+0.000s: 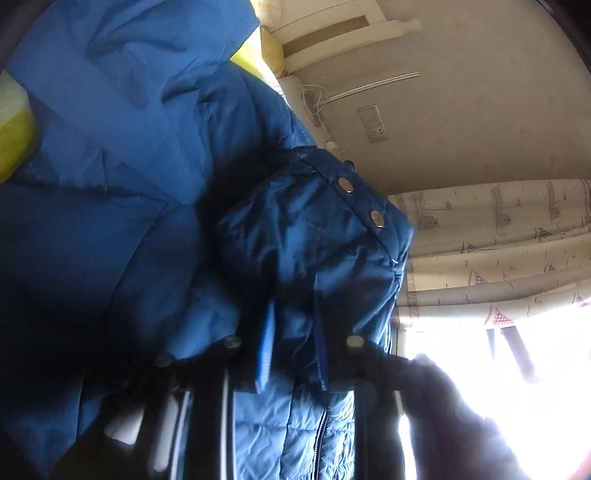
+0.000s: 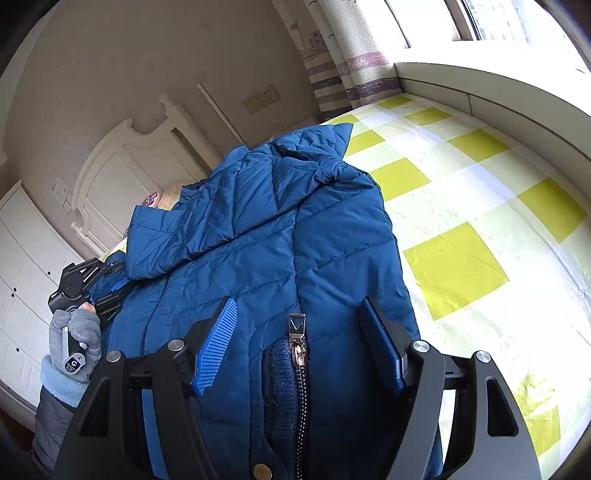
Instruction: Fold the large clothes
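Observation:
A large blue quilted puffer jacket (image 2: 266,236) lies on the bed, its zipper pull (image 2: 297,332) near my right gripper. My right gripper (image 2: 299,343) is open, its blue pads (image 2: 218,343) standing on either side of the jacket's zipper edge. My left gripper (image 1: 295,350) is shut on a fold of the jacket (image 1: 303,236) with metal snaps (image 1: 345,184) and holds it lifted. In the right wrist view the left gripper (image 2: 110,288) is at the jacket's left edge, held by a grey-gloved hand (image 2: 75,339).
The bed has a yellow-and-white checked cover (image 2: 461,206). A white headboard (image 2: 129,173) and white drawers (image 2: 26,266) stand at the left. Patterned curtains (image 1: 498,251) and a bright window (image 2: 498,22) are beyond the bed. A wall socket (image 1: 376,123) is on the beige wall.

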Motion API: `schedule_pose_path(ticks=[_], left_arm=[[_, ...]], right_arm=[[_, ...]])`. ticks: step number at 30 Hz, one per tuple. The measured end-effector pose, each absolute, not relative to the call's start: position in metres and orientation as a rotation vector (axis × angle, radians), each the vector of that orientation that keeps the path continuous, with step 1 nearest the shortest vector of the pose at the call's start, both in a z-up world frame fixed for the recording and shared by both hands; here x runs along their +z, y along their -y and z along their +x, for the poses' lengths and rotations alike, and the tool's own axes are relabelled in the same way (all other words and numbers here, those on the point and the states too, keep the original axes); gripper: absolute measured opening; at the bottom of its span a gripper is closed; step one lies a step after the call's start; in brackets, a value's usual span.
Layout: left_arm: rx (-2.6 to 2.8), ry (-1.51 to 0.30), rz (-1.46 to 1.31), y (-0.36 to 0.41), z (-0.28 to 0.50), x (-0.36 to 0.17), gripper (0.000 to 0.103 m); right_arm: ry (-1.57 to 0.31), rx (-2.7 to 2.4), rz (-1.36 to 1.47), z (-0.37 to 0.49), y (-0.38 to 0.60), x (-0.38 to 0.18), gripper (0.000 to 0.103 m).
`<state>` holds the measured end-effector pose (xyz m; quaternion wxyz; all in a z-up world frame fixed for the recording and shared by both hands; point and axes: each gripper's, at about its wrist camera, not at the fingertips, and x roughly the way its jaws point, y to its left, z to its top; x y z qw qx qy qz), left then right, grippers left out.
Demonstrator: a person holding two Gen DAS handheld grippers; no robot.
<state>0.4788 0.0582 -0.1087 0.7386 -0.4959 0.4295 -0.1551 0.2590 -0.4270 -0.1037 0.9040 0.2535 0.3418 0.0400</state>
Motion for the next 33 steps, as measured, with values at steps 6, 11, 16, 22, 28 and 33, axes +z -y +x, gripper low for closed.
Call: schedule_pose_path(ticks=[6, 11, 16, 22, 28, 33], left_arm=[[-0.335, -0.552, -0.675, -0.037, 0.418, -0.014, 0.000], [-0.260, -0.373, -0.371, -0.023, 0.359, 0.025, 0.001], [-0.094, -0.720, -0.482, -0.066, 0.386, -0.044, 0.053], [-0.110, -0.700, -0.453, -0.073, 0.384, -0.039, 0.068], [-0.021, -0.818, -0.065, -0.010, 0.425, -0.059, 0.078], [-0.092, -0.890, -0.200, -0.031, 0.435, -0.077, 0.085]], right_arm=[[-0.700, 0.082, 0.528, 0.256, 0.428, -0.104, 0.069], [-0.701, 0.087, 0.534, 0.256, 0.430, -0.104, 0.069], [-0.697, 0.087, 0.535, 0.256, 0.429, -0.104, 0.069], [-0.706, 0.082, 0.526, 0.257, 0.428, -0.103, 0.069], [-0.730, 0.059, 0.495, 0.258, 0.424, -0.101, 0.069], [-0.772, -0.020, 0.252, 0.285, 0.404, -0.072, 0.071]])
